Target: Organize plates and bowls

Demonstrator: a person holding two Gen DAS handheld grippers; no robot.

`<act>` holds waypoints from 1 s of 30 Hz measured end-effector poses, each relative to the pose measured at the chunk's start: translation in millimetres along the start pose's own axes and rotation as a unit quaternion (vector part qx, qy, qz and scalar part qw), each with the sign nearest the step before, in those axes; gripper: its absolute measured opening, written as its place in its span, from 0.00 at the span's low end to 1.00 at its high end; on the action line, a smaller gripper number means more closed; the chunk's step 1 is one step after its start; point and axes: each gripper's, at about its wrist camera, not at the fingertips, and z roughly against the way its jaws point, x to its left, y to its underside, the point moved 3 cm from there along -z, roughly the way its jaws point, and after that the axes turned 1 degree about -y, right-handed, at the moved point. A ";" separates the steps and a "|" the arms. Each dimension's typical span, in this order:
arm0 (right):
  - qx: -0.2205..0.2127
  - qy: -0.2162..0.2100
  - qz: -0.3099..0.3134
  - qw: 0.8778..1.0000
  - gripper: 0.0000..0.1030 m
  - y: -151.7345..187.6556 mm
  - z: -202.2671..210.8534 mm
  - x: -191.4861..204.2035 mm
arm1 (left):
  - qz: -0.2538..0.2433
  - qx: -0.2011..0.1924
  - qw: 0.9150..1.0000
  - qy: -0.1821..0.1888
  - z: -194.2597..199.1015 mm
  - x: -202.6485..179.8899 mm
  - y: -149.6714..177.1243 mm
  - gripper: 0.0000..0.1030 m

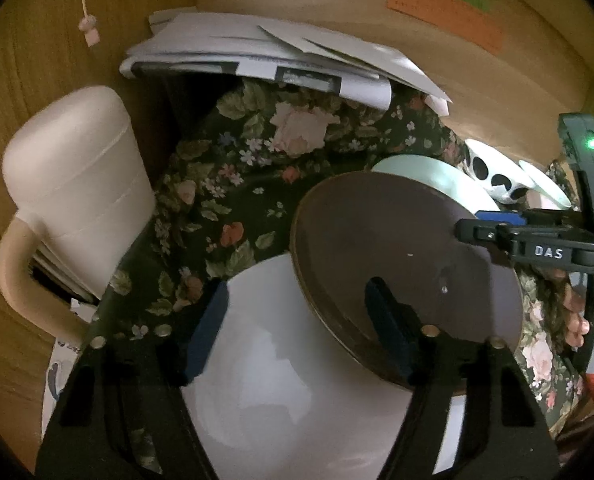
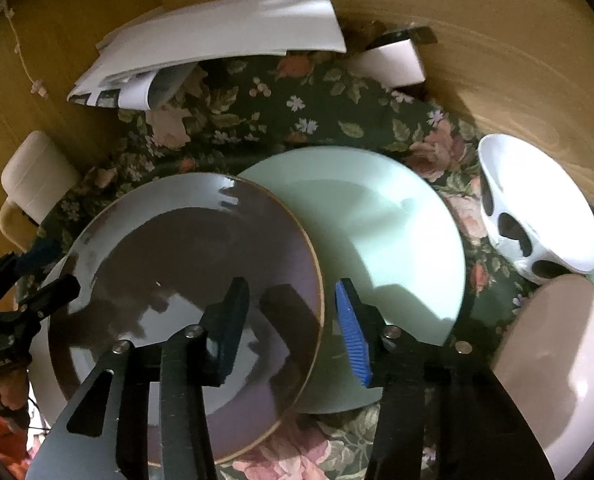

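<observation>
Home, floral tablecloth (image 2: 281, 120), stacked papers (image 1: 257, 52), wood-panelled corner (image 1: 57, 60)

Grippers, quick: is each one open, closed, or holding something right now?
Left gripper: open, the brown plate rim sits between its fingers, not clamped.
Right gripper: open, straddling the same plate's rim.

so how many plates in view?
3: a brown plate in the middle, a green plate partly under its right edge, a white plate under its left side. More may be hidden.
</observation>
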 end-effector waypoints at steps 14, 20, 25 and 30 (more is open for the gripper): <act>0.024 -0.031 -0.023 0.999 0.35 0.9 -10.1 -4.5 | 0.003 0.030 0.998 0.055 -5.8 -6.4 2.4 0.47; 0.019 -0.039 -0.024 0.999 0.34 7.2 3.4 -6.4 | -0.006 0.038 0.997 0.064 -8.3 -14.1 4.4 0.36; 0.000 -0.032 -0.013 0.999 0.27 9.9 11.9 1.1 | 0.020 0.048 0.996 0.071 -12.6 -2.6 5.4 0.36; -0.012 -0.040 -0.019 0.999 0.27 13.4 20.9 6.9 | 0.025 0.046 0.996 0.075 -9.4 1.4 10.1 0.36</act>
